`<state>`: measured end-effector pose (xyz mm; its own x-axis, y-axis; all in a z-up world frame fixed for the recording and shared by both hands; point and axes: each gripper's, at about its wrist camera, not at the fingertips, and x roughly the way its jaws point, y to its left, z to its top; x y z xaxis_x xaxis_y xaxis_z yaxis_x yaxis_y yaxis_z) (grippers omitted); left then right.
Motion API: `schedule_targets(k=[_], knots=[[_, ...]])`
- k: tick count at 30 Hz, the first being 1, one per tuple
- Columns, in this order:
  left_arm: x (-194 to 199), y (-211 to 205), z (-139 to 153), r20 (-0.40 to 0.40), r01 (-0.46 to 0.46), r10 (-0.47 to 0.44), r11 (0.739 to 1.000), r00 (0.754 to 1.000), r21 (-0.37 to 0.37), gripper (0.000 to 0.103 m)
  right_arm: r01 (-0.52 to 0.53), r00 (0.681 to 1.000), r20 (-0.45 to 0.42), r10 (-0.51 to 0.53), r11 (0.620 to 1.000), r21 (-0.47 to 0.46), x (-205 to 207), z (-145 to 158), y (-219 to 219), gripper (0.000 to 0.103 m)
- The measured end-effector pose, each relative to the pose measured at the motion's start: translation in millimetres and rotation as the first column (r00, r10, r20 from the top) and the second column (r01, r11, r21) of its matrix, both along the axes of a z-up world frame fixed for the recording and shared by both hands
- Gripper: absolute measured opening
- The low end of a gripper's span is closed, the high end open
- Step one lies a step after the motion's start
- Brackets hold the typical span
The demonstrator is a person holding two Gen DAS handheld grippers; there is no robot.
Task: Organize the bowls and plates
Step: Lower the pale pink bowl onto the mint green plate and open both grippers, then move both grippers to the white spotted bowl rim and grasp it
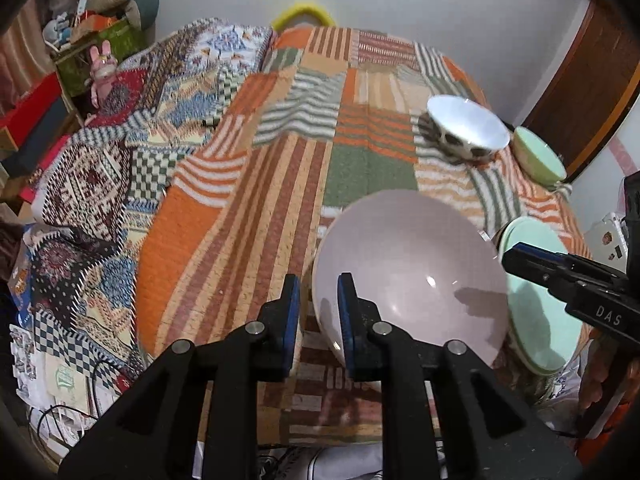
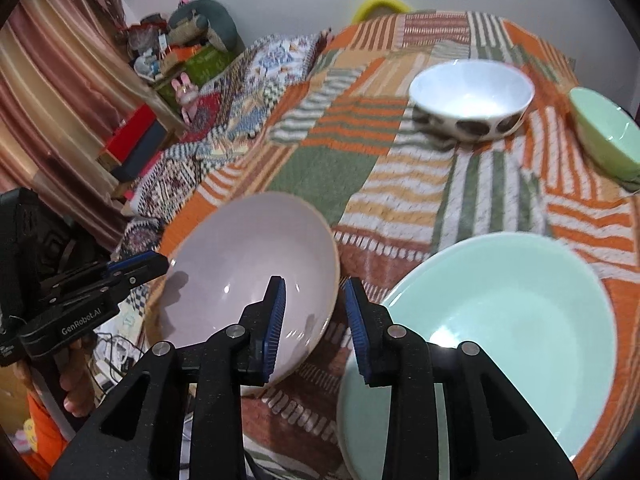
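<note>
A wide pale pink plate (image 1: 408,264) (image 2: 248,264) lies at the near edge of the table, and both grippers are at its rim. My left gripper (image 1: 318,312) straddles its left rim with a gap showing beside the pads, so it is open. My right gripper (image 2: 314,312) straddles the right rim, also open and not pressing. Each gripper appears in the other's view: the right gripper (image 1: 520,258) and the left gripper (image 2: 158,262). Mint green plates (image 2: 500,320) (image 1: 540,320) sit just right of the pink one. Farther back stand a white spotted bowl (image 2: 472,96) (image 1: 464,128) and a green bowl (image 2: 612,132) (image 1: 536,156).
A striped orange and green patchwork cloth (image 1: 280,184) covers the table. A patterned blanket (image 1: 120,168) drapes a lower surface on the left, with cluttered shelves and toys (image 1: 100,40) behind. A brown door (image 1: 588,92) stands far right. A person's hand (image 2: 76,384) holds the left gripper.
</note>
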<state>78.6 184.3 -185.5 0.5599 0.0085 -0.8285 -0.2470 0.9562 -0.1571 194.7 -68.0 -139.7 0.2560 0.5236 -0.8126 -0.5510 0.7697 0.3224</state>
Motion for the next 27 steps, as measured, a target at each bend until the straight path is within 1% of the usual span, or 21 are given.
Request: schedule_targets(k=[4, 6, 8, 10, 12, 14, 15, 17, 19, 23, 25, 27], knots=[[-3, -8, 26, 0.059, 0.01, -0.012, 0.999, 0.998, 0.031, 0.019, 0.025, 0.998, 0.06, -0.026, 0.999, 0.031, 1, 23, -14, 0.032], [-3, -14, 41, 0.096, 0.019, -0.023, 0.999, 0.995, 0.044, 0.021, 0.038, 0.995, 0.086, -0.042, 0.998, 0.047, 2, 34, -21, 0.035], [-3, -20, 56, 0.137, 0.027, -0.034, 0.998, 0.99, 0.055, 0.028, 0.054, 0.992, 0.113, -0.062, 0.996, 0.072, 3, 46, -30, 0.04], [-3, -28, 71, 0.177, 0.039, -0.051, 0.997, 0.983, 0.069, 0.03, 0.074, 0.986, 0.144, -0.087, 0.993, 0.095, 4, 57, -39, 0.043], [-1, -38, 85, 0.212, 0.054, -0.072, 0.994, 0.975, 0.091, 0.032, 0.09, 0.98, 0.167, -0.108, 0.989, 0.114, 6, 65, -47, 0.044], [4, -46, 96, 0.239, 0.065, -0.089, 0.992, 0.967, 0.11, 0.04, 0.106, 0.974, 0.187, -0.13, 0.986, 0.132, 9, 74, -56, 0.044], [6, -49, 101, 0.251, 0.068, -0.096, 0.991, 0.963, 0.116, 0.043, 0.115, 0.97, 0.199, -0.142, 0.983, 0.14, 10, 78, -61, 0.045], [11, -56, 108, 0.267, 0.078, -0.108, 0.99, 0.958, 0.12, 0.049, 0.13, 0.962, 0.221, -0.162, 0.98, 0.151, 14, 86, -70, 0.046], [22, -62, 115, 0.273, 0.094, -0.123, 0.989, 0.954, 0.117, 0.051, 0.147, 0.952, 0.244, -0.183, 0.976, 0.16, 20, 93, -77, 0.048], [47, -73, 123, 0.275, 0.12, -0.142, 0.988, 0.951, 0.096, 0.063, 0.179, 0.938, 0.269, -0.22, 0.97, 0.167, 33, 101, -88, 0.051], [66, -76, 124, 0.264, 0.133, -0.149, 0.988, 0.953, 0.078, 0.066, 0.197, 0.933, 0.271, -0.237, 0.966, 0.168, 44, 102, -93, 0.052], [84, -78, 122, 0.246, 0.144, -0.153, 0.988, 0.957, 0.055, 0.066, 0.217, 0.93, 0.266, -0.255, 0.962, 0.166, 58, 100, -97, 0.052]])
